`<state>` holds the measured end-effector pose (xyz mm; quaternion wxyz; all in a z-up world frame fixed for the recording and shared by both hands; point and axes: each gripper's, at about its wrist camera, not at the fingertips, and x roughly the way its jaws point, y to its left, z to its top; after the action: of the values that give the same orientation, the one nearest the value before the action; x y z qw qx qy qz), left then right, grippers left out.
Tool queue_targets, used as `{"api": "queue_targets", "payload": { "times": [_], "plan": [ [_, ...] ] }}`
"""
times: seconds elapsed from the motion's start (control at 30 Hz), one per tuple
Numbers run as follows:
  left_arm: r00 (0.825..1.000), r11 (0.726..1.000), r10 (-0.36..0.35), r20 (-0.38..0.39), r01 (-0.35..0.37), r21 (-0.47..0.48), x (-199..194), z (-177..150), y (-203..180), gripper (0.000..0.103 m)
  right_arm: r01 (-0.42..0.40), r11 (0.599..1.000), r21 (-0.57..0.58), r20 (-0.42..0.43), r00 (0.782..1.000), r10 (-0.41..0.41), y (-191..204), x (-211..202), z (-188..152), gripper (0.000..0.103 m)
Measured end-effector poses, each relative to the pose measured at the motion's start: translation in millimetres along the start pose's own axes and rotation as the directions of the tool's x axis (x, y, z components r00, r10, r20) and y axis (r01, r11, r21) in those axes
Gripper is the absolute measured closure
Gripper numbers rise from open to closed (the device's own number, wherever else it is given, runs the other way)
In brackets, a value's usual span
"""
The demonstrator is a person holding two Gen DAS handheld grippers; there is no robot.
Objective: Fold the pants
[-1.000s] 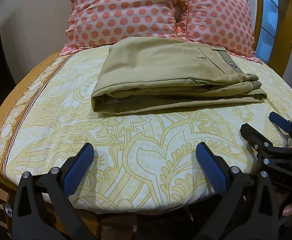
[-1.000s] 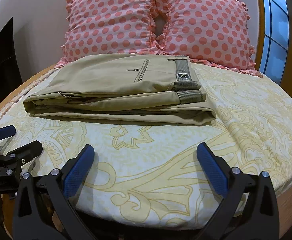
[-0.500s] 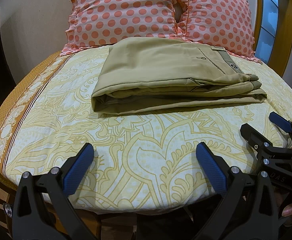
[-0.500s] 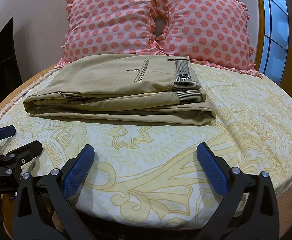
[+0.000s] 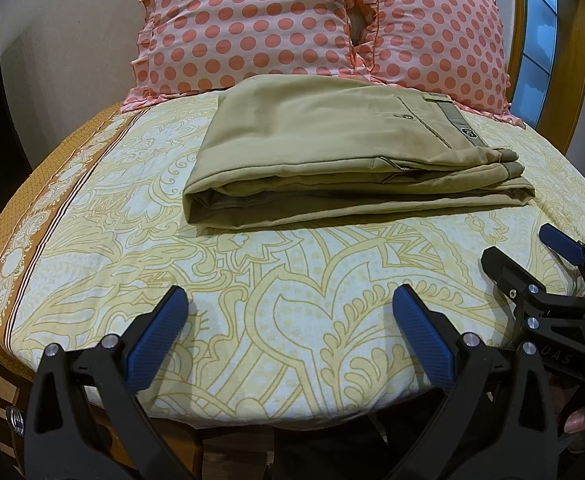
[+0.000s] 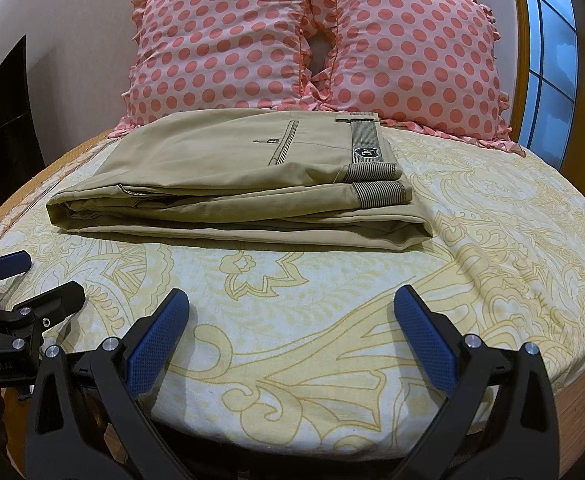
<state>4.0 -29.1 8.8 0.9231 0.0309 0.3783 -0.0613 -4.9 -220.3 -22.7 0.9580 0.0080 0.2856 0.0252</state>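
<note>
Khaki pants [image 5: 332, 152] lie folded in a flat stack on the bed, waistband and back pocket on top at the right; they also show in the right wrist view [image 6: 244, 184]. My left gripper [image 5: 290, 332] is open and empty over the bed's near edge, well short of the pants. My right gripper [image 6: 292, 332] is open and empty too, likewise back from the pants. Each gripper shows in the other's view: the right one [image 5: 532, 256] at the right edge, the left one [image 6: 32, 276] at the left edge.
The bed has a yellow patterned sheet [image 5: 292, 280] with an orange border at the left. Two pink polka-dot pillows [image 6: 220, 40] [image 6: 412, 52] stand behind the pants. A wooden-framed window [image 6: 548, 60] is at the right. A dark object [image 6: 0, 112] stands by the left wall.
</note>
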Motion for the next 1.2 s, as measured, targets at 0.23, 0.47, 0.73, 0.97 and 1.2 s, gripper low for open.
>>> {"api": "queue_targets", "payload": {
  "times": [0.23,0.47,0.73,0.97,1.2],
  "plan": [
    [1.000,1.000,0.000,0.000,0.000,0.000,0.4,0.4,-0.6,0.002,0.000,1.000,0.000,0.001,1.000,0.000,0.1,0.2,0.0,0.001],
    [1.000,1.000,0.000,0.005,0.000,0.000,-0.2,0.5,-1.5,0.002,0.001,1.000,0.001,0.001,1.000,-0.001,0.2,0.4,0.0,0.001],
    [1.000,1.000,0.000,0.010,0.000,0.001,-0.4,0.8,-1.8,0.002,0.001,1.000,0.000,0.002,1.000,-0.001,-0.2,0.7,-0.2,0.001],
    [1.000,1.000,-0.001,0.011,0.001,0.001,-0.4,0.6,-1.4,0.002,0.001,1.000,0.001,0.002,1.000,-0.001,-0.2,0.9,-0.3,0.001],
    [1.000,1.000,-0.001,0.011,0.001,0.002,-0.1,1.7,-0.3,0.002,0.001,1.000,0.001,0.003,1.000,-0.001,0.0,1.1,-0.3,0.001]
  ]
}}
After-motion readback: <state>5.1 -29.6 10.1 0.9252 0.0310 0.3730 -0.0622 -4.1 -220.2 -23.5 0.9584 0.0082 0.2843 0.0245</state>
